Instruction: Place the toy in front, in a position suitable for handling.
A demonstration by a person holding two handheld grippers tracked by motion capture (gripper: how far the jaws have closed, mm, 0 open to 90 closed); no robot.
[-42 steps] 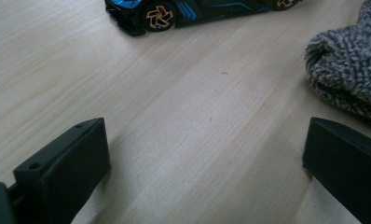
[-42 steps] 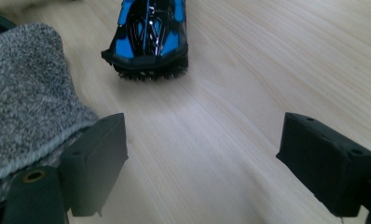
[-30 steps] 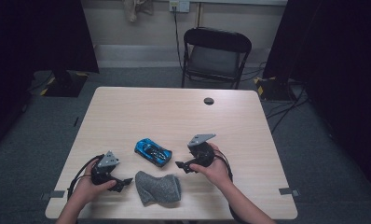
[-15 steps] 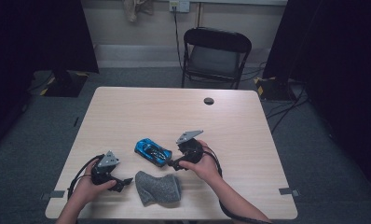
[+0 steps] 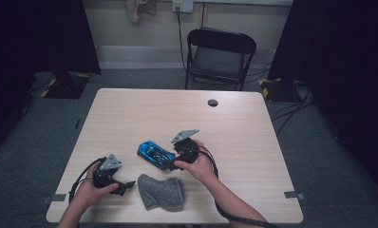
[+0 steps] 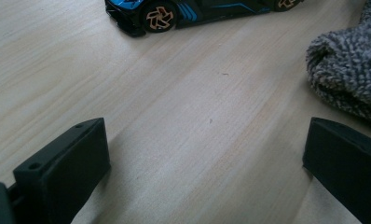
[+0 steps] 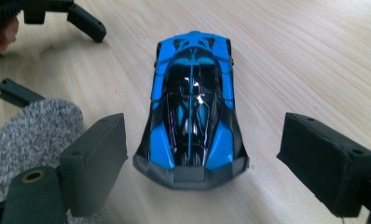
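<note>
The right gripper (image 7: 200, 154) is released, its jaws straddling the blue toy car (image 7: 193, 109) at frame centre on the worktop (image 5: 253, 128), so the grasp is not yet made. Closing and lifting remain. The left gripper (image 6: 207, 163) rests released at lower left beside the grey sock (image 5: 161, 191).

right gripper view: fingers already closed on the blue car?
No: the right gripper is open, its fingers standing apart on either side of the blue toy car with table showing between.

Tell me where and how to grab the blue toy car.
Grip the blue toy car across its flanks near the end facing the right gripper, coming in lengthwise along the table. The open jaws already straddle that end, and the sides run roughly parallel there.
</note>
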